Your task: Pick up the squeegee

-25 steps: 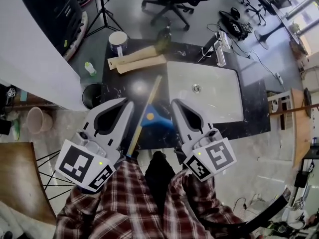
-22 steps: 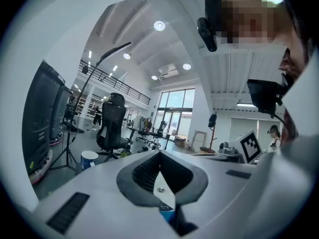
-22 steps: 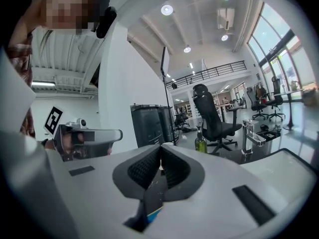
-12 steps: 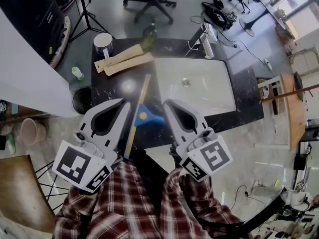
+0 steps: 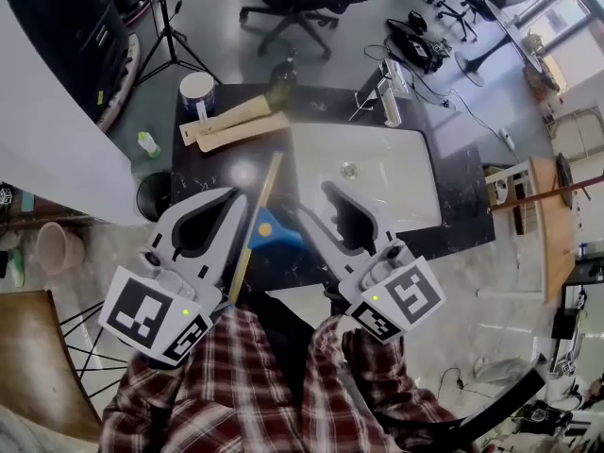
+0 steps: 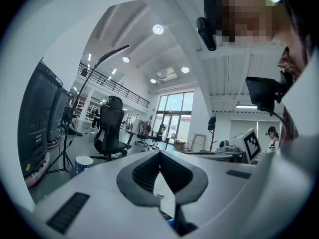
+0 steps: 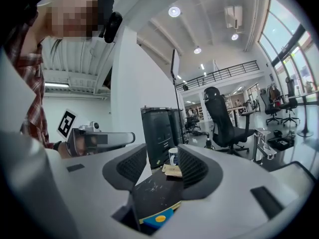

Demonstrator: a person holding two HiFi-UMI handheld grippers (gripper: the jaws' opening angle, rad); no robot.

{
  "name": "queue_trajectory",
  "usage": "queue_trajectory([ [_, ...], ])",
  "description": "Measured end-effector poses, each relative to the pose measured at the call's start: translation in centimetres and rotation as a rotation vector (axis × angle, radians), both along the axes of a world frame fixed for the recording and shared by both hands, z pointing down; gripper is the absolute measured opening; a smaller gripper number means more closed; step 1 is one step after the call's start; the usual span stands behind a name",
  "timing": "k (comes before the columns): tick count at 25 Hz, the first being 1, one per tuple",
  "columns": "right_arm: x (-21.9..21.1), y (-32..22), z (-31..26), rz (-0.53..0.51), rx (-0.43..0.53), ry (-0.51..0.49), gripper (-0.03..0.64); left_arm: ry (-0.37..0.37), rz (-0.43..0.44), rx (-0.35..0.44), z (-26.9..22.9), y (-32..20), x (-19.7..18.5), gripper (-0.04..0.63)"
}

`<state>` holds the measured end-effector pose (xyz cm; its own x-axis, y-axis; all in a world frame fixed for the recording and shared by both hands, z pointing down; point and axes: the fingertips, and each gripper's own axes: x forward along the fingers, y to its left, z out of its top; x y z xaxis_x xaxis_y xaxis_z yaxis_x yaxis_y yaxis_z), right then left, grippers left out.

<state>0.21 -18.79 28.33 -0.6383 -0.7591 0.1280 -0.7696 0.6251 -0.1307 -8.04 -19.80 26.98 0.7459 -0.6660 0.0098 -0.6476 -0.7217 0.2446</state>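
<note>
Squeegee [image 5: 269,189] lies flat on the dark countertop [image 5: 217,163], left of the white sink [image 5: 406,182]. Its long yellow blade runs from the near edge away, far end leaning right. The blue grip [image 5: 273,233] juts right, toward the sink.

Right gripper [image 5: 316,201]: jaws have just been opening and now stand wide. The blue grip sits low in the gap, unpinched.

Left gripper [image 5: 238,198]: jaws together, empty, just left of the blade.

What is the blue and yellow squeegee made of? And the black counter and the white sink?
Squeegee: the blue grip looks like smooth matte plastic, evenly coloured; the long pale yellow strip could be plastic or wood, hard to tell.
Counter: black with white flecks and a shiny glare spot, so probably polished stone.
Sink: plain glossy white, likely ceramic.
</note>
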Motion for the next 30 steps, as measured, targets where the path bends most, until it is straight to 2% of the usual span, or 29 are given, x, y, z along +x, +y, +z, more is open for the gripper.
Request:
queue_trajectory([
  [4,0.1,-0.4,-0.6,-0.03,0.005,-0.015,0.218,-0.002,-0.012,0.005,-0.1,-0.1,0.0,0.009],
  [7,0.5,-0.7,-0.7,-0.041,-0.013,-0.028,0.219,-0.003,-0.017,0.003,0.0,-0.2,0.0,0.009],
  [9,0.8,-0.8,-0.4,-0.056,-0.026,0.006,0.219,-0.002,-0.019,-0.001,0.1,-0.2,-0.1,0.009],
  [14,1.3,-0.7,2.2,-0.148,-0.088,0.195,0.218,0.001,-0.028,-0.014,0.6,-0.3,-0.5,0.009],
  [21,0.3,1.3,8.4,-0.376,-0.279,0.457,0.218,0.002,-0.03,-0.041,1.6,0.1,-1.2,0.009],
  [30,0.3,2.7,16.6,-0.54,-0.489,0.728,0.218,0.01,-0.043,-0.067,2.6,0.4,-2.1,0.009],
])
